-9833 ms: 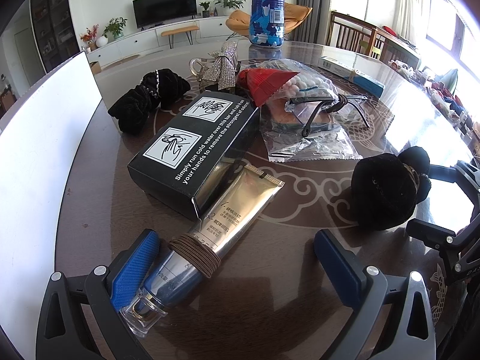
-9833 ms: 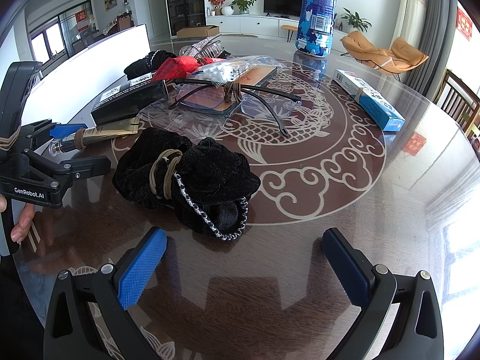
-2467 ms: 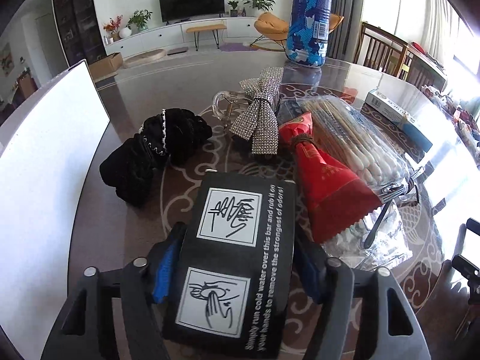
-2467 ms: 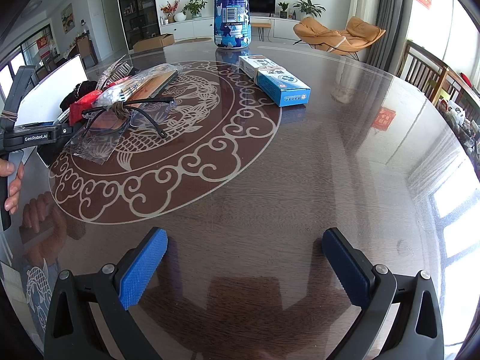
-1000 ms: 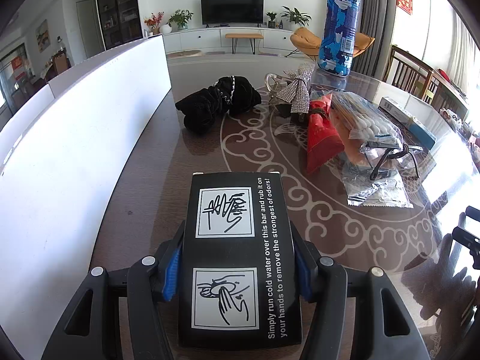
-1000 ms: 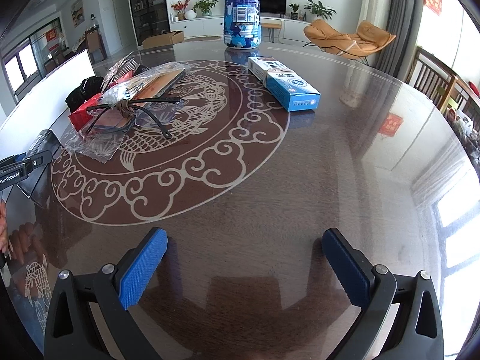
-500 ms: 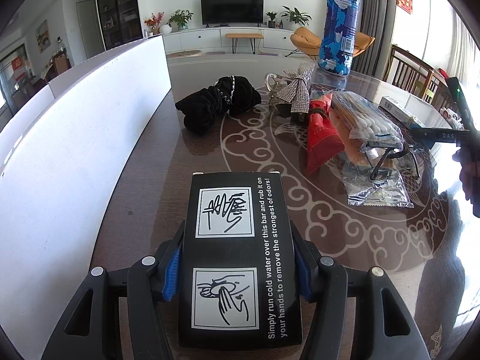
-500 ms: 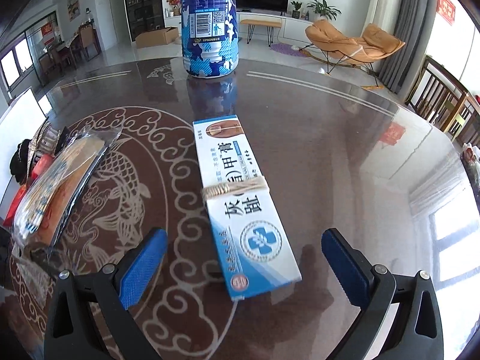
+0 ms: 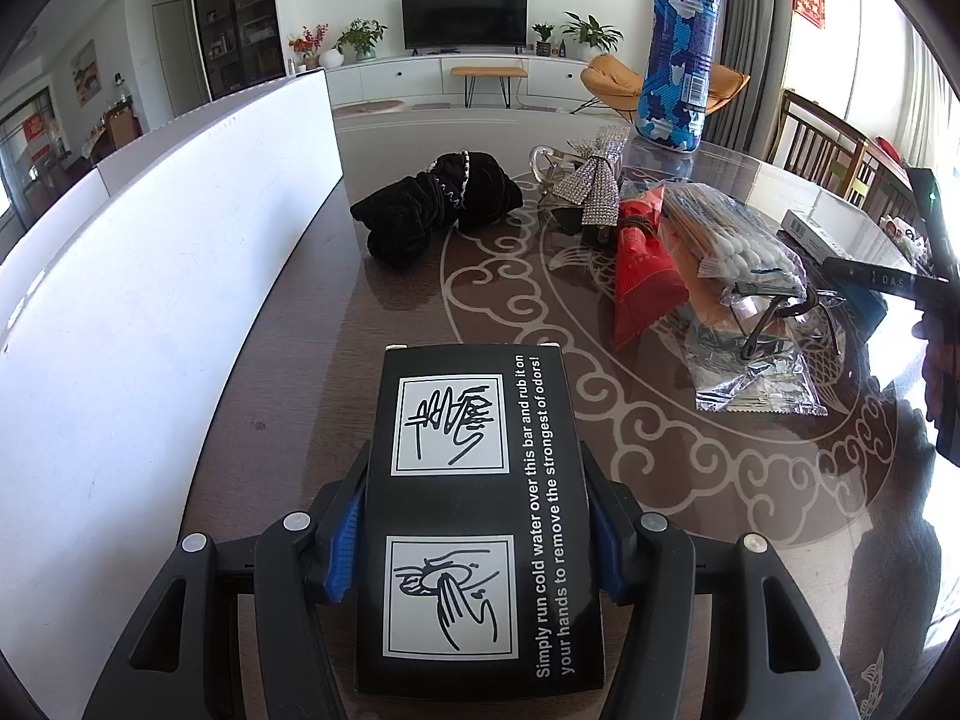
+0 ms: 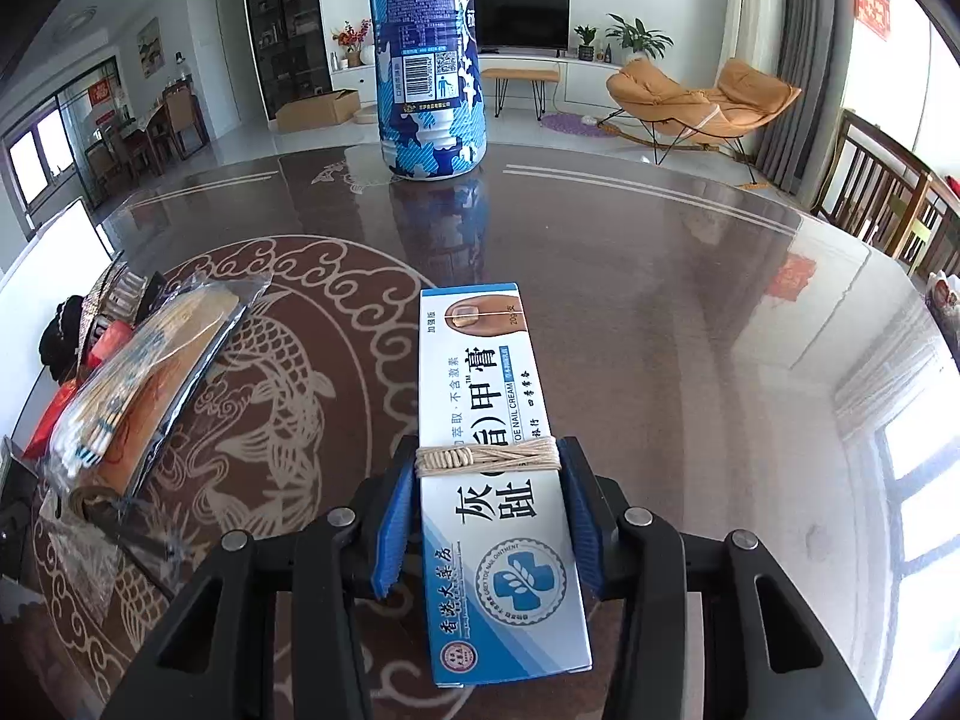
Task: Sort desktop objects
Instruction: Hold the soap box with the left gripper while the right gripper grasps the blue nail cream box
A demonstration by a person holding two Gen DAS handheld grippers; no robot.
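The right gripper is closing its jaws around the nail cream box, short of the blue camouflage bottle; the left gripper clamps the black soap-bar box.

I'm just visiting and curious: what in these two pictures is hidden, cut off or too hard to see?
- Left wrist view: the black box hides the table under it and most of the blue pads gripping it.
- Left wrist view: the glasses lie half lost among crinkled plastic bags.
- Right wrist view: the camouflage bottle is cut off by the top edge.
- Right wrist view: the nail cream box, between closing jaws, shows only its top.
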